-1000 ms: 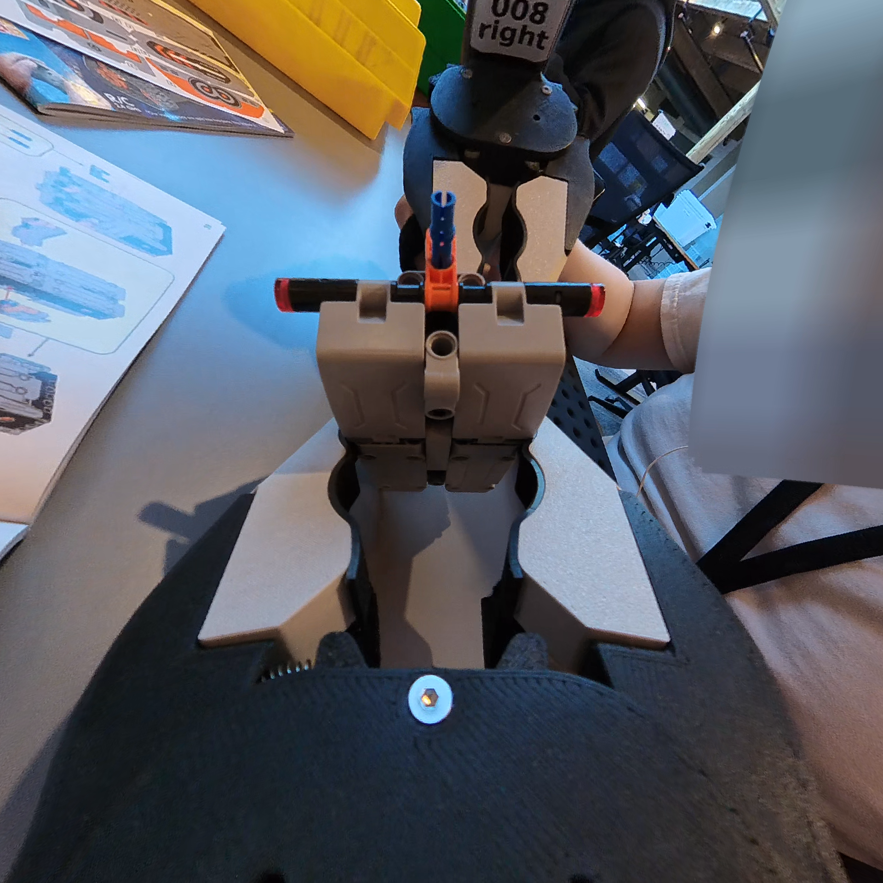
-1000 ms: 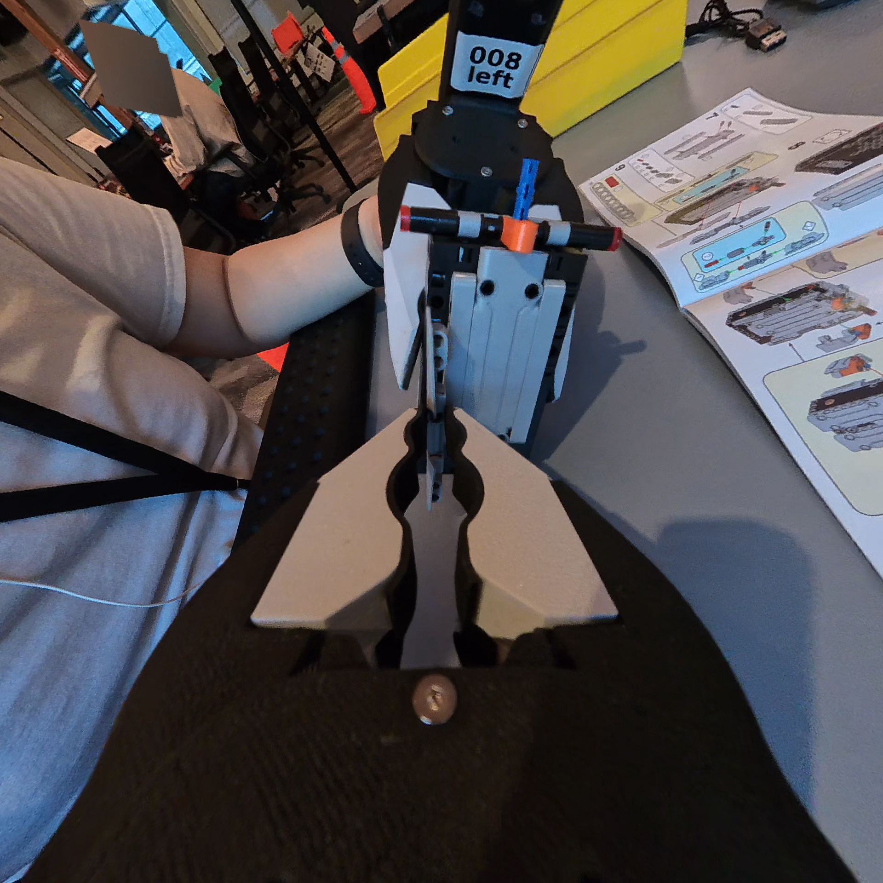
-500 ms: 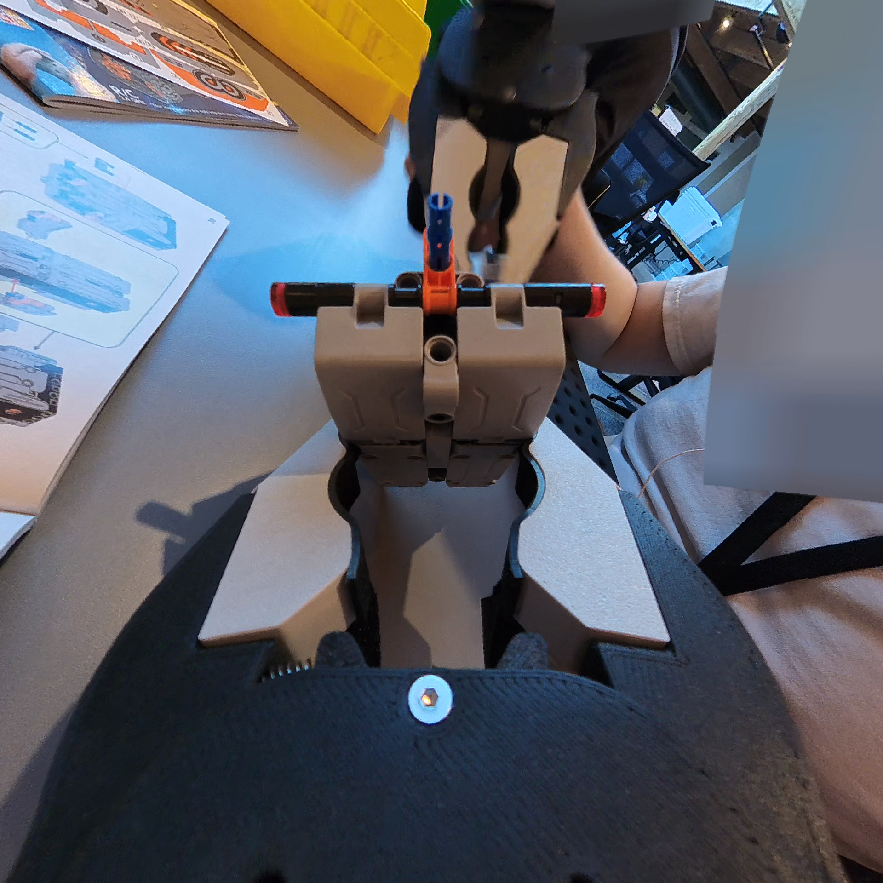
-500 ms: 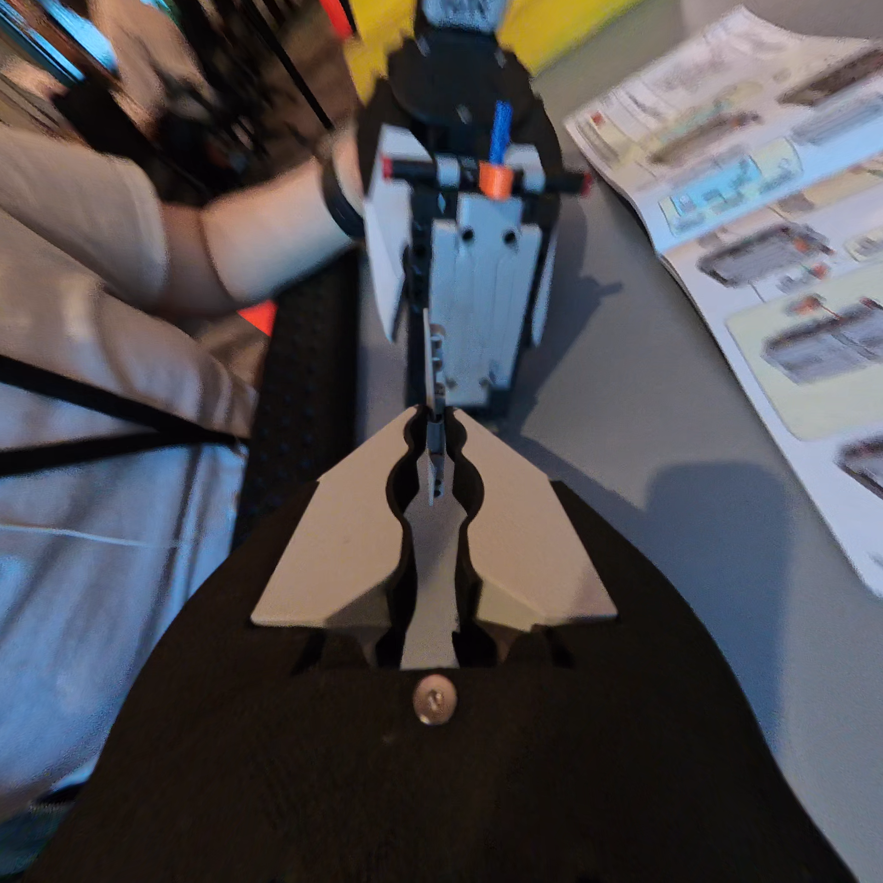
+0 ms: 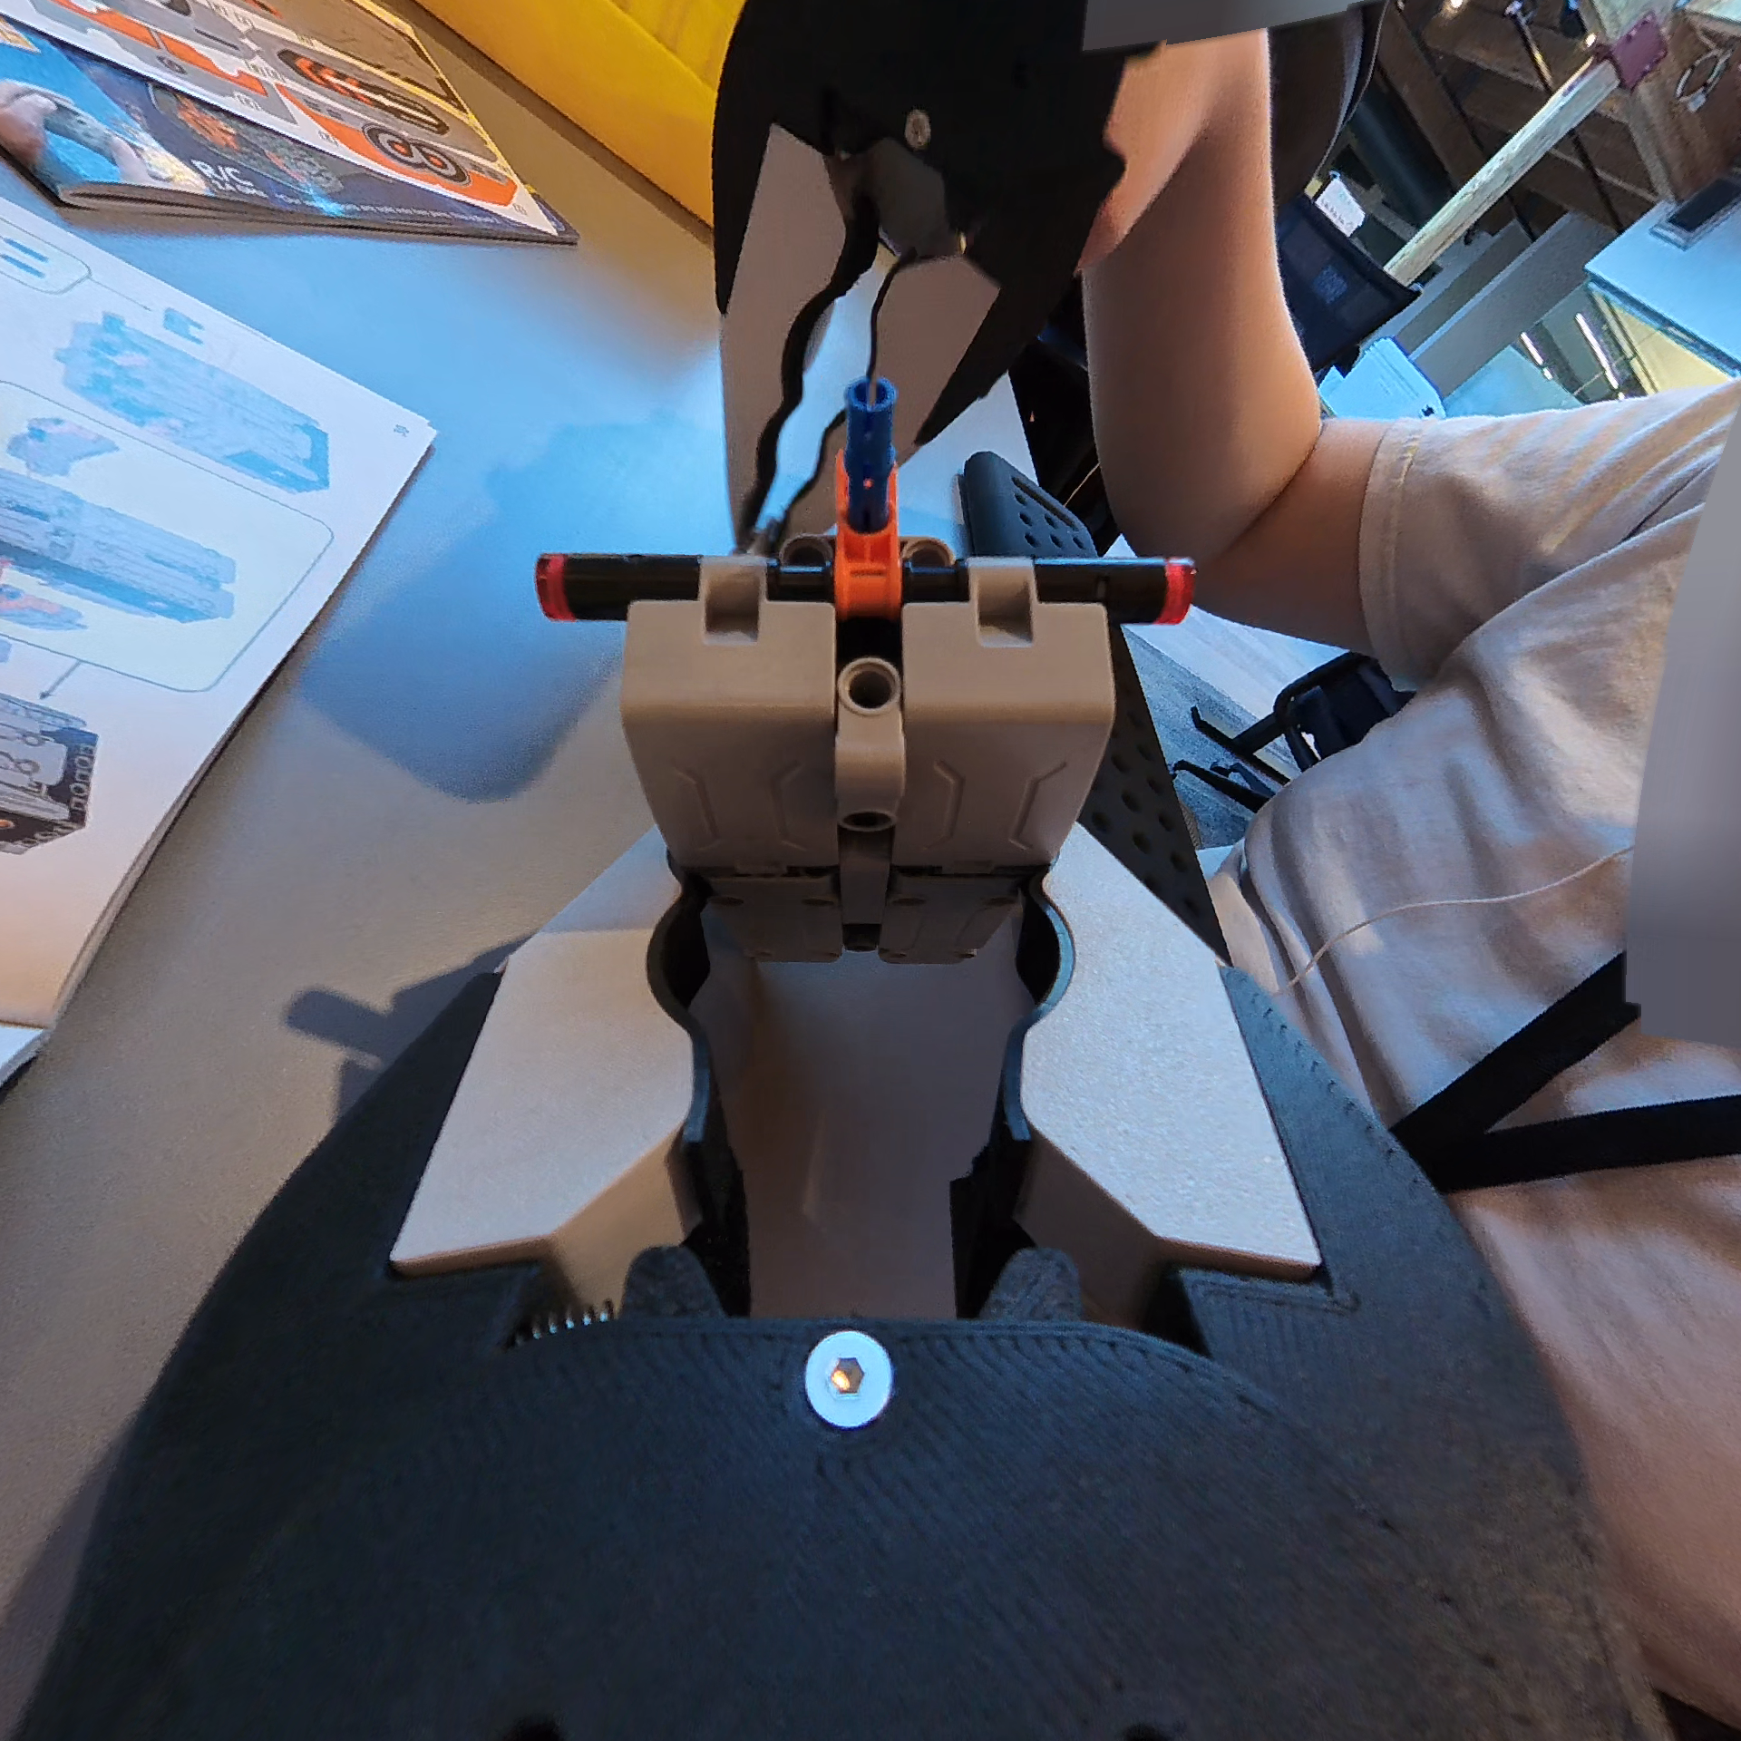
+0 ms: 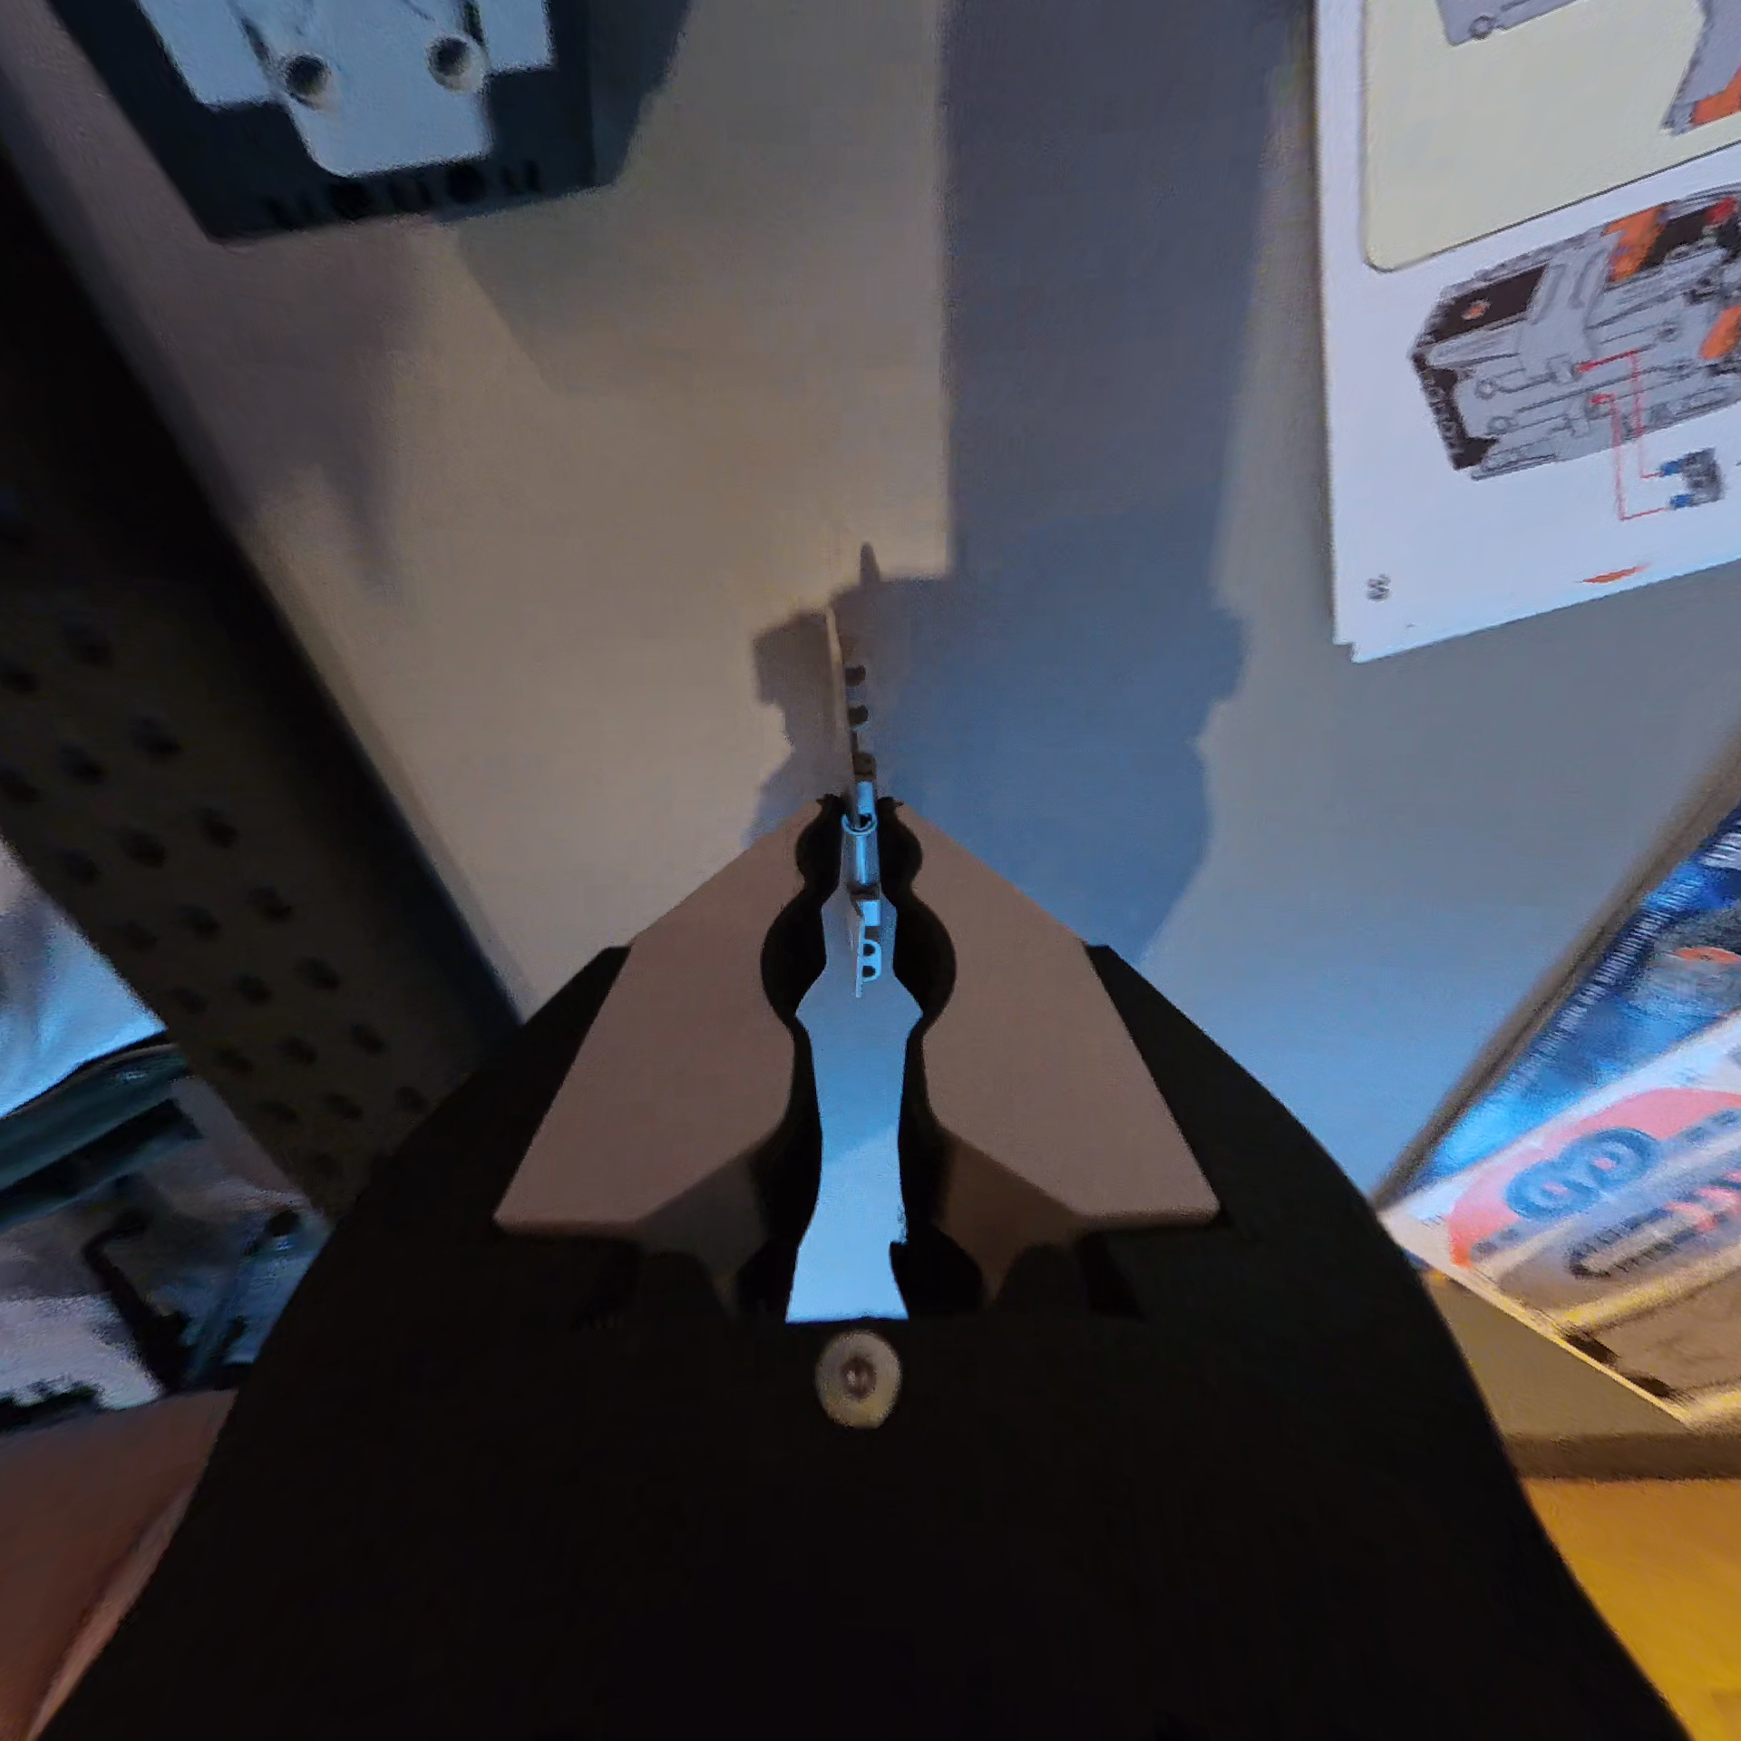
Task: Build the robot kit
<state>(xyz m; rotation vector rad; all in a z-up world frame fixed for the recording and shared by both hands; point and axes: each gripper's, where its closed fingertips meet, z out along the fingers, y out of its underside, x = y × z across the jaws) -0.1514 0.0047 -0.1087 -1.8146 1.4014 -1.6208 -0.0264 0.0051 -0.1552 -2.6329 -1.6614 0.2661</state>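
Observation:
My left gripper is shut on a grey brick assembly and holds it above the table. The assembly carries a black axle with red ends, an orange connector and a blue pin. My right gripper is shut on a thin grey beam with holes, its end pointing down at the grey table. In the left wrist view the right gripper hangs just behind and above the assembly. The assembly shows blurred at the top left of the right wrist view.
An open instruction booklet lies left of the assembly and shows in the right wrist view. A second booklet and a yellow bin sit farther back. A black perforated strip runs along the table edge by a person's arm. There is about 15 cm between the tips of the two grippers.
My right gripper rose and tipped to point down at the table, still holding the thin beam, so the assembly slid to the top of its view. The left gripper stayed put.

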